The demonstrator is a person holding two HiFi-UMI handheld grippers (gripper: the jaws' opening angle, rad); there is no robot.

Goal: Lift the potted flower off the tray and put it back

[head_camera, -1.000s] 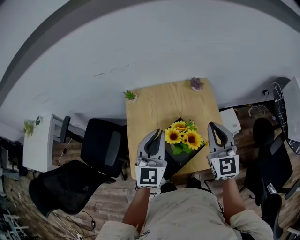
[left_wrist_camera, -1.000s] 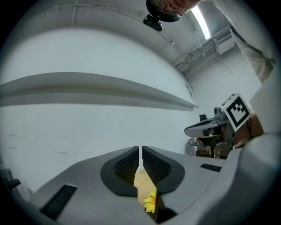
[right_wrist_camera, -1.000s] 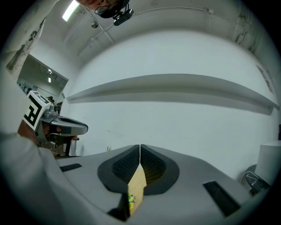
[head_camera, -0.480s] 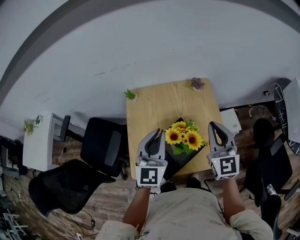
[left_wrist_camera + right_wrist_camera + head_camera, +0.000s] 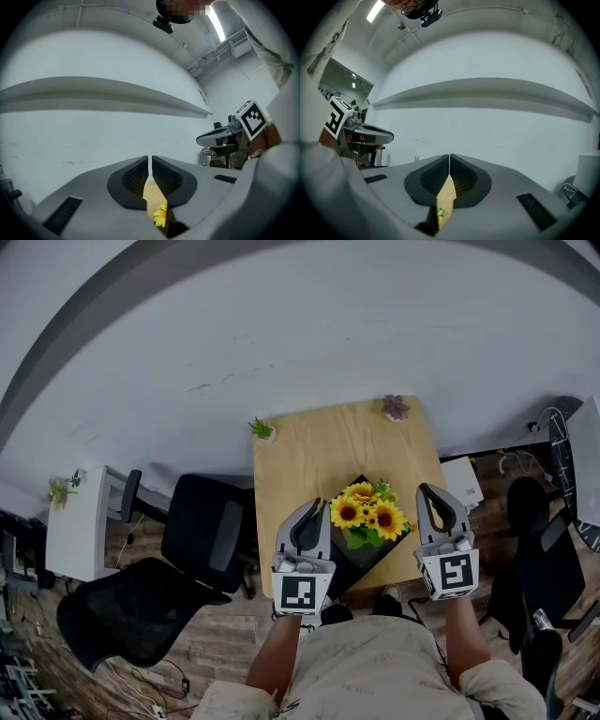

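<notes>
A pot of yellow sunflowers [image 5: 367, 514] stands on a black tray [image 5: 354, 559] at the near end of a small wooden table [image 5: 309, 465]. My left gripper [image 5: 310, 514] is held level just left of the flowers and my right gripper [image 5: 434, 496] just right of them, both above the table and apart from the pot. Both are shut with nothing between the jaws. In the left gripper view the jaws [image 5: 149, 165] meet, and a sliver of yellow flower [image 5: 161, 215] shows below them. The right gripper view shows closed jaws [image 5: 449, 161] too.
Two small potted plants stand at the table's far corners, a green one [image 5: 262, 430] and a purple one [image 5: 394, 408]. Black office chairs [image 5: 202, 531] stand left of the table, another chair [image 5: 530, 549] at the right. A white wall lies ahead.
</notes>
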